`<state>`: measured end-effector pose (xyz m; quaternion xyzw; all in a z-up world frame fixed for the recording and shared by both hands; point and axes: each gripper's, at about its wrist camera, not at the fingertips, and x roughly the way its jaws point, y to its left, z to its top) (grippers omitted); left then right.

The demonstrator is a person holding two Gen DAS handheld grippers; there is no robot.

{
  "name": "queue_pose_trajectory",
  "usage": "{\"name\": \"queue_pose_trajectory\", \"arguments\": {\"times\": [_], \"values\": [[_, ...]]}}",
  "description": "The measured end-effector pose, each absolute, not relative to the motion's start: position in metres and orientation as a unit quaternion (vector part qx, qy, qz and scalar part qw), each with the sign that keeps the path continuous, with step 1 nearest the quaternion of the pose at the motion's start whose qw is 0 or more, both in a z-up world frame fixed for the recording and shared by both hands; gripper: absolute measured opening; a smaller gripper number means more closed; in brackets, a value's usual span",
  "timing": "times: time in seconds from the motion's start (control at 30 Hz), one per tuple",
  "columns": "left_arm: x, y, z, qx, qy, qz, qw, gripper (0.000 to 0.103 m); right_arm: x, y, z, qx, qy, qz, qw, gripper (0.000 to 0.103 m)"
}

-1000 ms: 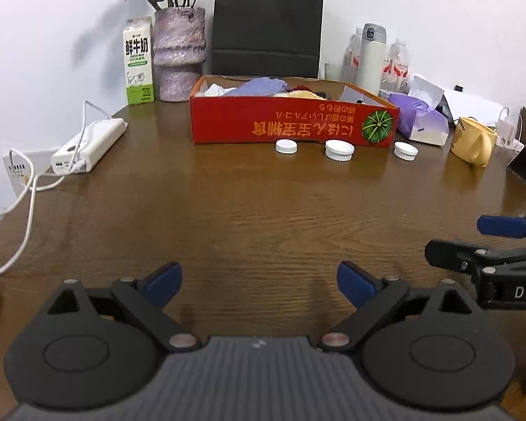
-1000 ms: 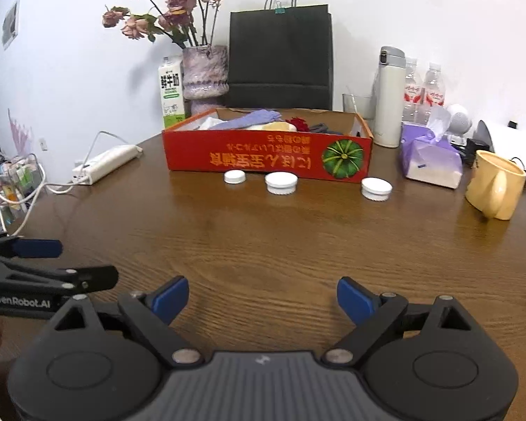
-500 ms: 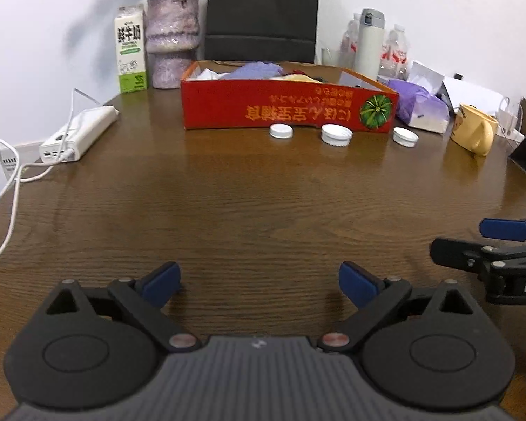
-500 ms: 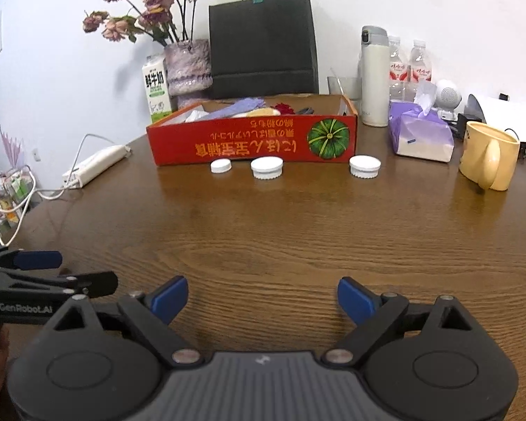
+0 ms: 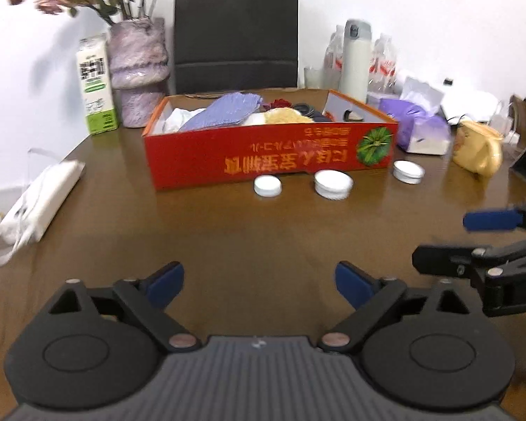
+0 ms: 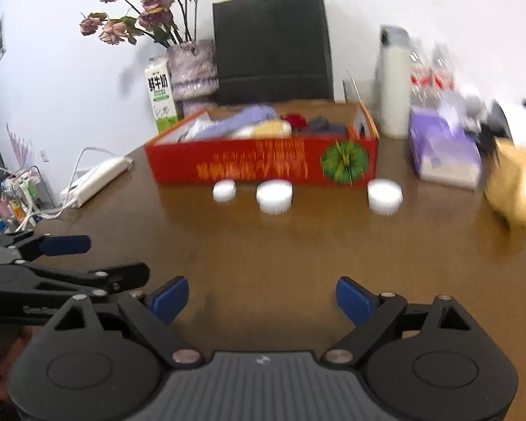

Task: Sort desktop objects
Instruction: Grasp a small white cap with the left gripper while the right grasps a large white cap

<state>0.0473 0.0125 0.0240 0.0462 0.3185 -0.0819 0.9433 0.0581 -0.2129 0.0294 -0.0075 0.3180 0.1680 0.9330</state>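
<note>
A home or office desk: wooden table, flower vase, milk carton, tissues.

The left gripper points forward and a bit down over the brown table. Its two blue fingertips stand far apart, and the jaws are closing a little. Nothing is between them. The right gripper points forward and a bit down too. Its blue fingertips are also far apart, its jaws are closing a little, and nothing is between them. The two grippers sit side by side, near each other but not touching. In the right wrist view, a bit of the person's hand shows low at the left edge, under the left gripper's black body.
</note>
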Motion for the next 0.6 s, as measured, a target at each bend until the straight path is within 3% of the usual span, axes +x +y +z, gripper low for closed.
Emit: {"name": "queue_pose_trajectory", "arguments": {"times": [0.13,0.2,0.3,0.4,0.57,0.6], "values": [[0.103,0.008,0.021,0.037,0.334,-0.081,0.938,0.076,0.117,-0.188,0.021,-0.039,0.327,0.179,0.927,0.081],[0.125,0.005,0.018,0.039,0.341,-0.073,0.936,0.073,0.146,-0.177,0.013,-0.049,0.345,0.187,0.918,0.067],[0.153,0.001,0.012,0.043,0.354,-0.072,0.932,0.061,0.174,-0.171,0.005,-0.054,0.347,0.192,0.916,0.062],[0.171,-0.002,0.009,0.023,0.357,-0.103,0.928,0.059,0.183,-0.173,0.0,-0.061,0.331,0.183,0.924,0.039],[0.176,-0.024,0.002,0.045,0.341,-0.113,0.932,0.048,0.175,-0.182,0.001,-0.058,0.339,0.196,0.918,0.039],[0.174,-0.027,0.001,0.051,0.335,-0.118,0.934,0.039,0.17,-0.182,0.001,-0.059,0.337,0.199,0.918,0.039]]}}
